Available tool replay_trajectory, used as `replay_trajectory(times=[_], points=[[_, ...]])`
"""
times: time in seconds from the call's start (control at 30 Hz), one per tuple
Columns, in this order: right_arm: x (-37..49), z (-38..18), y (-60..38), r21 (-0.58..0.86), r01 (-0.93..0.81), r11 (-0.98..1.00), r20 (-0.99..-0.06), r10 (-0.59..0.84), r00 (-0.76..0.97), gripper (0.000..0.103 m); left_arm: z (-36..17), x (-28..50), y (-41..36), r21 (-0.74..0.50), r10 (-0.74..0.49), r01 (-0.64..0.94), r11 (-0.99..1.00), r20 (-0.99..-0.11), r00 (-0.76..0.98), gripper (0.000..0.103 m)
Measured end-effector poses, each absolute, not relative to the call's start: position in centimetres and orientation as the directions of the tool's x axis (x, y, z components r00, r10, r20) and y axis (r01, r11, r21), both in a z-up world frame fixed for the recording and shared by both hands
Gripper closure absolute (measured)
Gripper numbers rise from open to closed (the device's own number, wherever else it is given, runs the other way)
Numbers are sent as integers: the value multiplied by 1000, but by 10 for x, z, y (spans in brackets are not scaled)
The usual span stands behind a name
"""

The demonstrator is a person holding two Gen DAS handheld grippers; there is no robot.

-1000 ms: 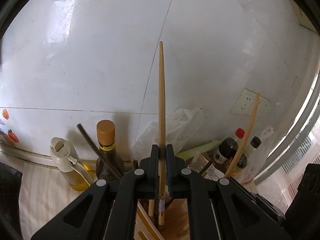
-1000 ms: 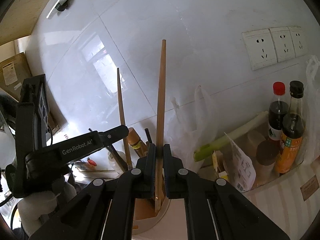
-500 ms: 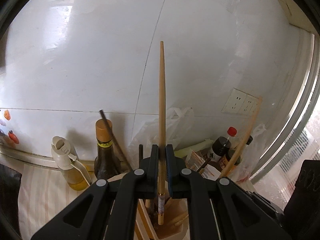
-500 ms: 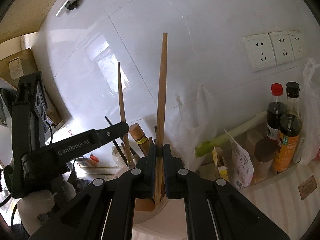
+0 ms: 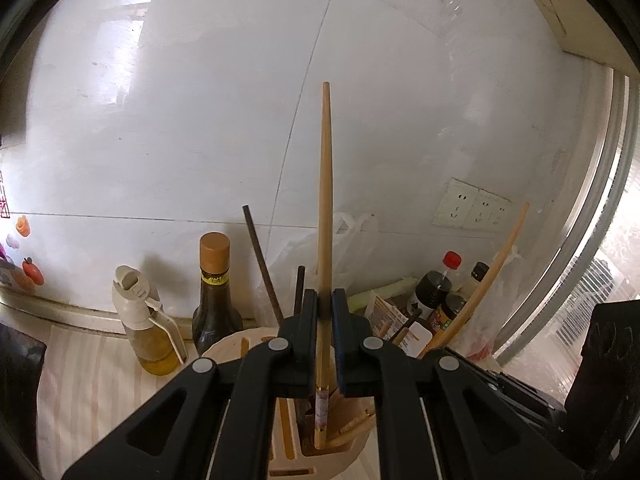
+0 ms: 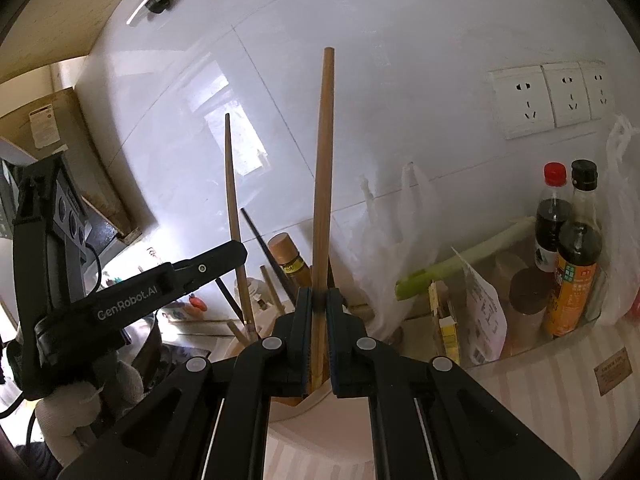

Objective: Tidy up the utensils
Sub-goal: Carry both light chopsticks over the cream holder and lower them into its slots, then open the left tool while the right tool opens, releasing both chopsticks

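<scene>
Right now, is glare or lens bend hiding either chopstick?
Left wrist view: window blown out, tiles glare, held chopstick sharp; the far chopstick looks bowed by the lens. Right wrist view: tile glare, held chopstick clear.

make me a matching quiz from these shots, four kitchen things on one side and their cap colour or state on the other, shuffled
Things:
1. left gripper
2. tall brown bottle
3. small dark bottle
4. oil dispenser

States or colours:
A. red cap
B. shut on a light wooden chopstick
C. white spout top, yellow liquid
D. copper-brown cap

Pairs: 1-B, 2-D, 3-A, 4-C
</scene>
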State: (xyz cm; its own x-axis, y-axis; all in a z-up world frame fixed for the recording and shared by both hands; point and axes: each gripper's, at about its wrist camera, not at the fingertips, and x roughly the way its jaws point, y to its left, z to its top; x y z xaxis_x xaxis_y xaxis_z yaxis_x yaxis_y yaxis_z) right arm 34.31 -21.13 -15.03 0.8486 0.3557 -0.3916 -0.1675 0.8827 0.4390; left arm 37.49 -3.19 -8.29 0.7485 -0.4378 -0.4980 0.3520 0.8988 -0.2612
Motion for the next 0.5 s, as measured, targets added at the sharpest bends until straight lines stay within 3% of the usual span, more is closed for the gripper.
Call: replay_trajectory(times=[0.5], points=[[330, -149, -207, 421, -190, 887, -400, 369, 839, 96, -86, 347, -28, -259, -428, 347, 902, -422, 799, 98]])
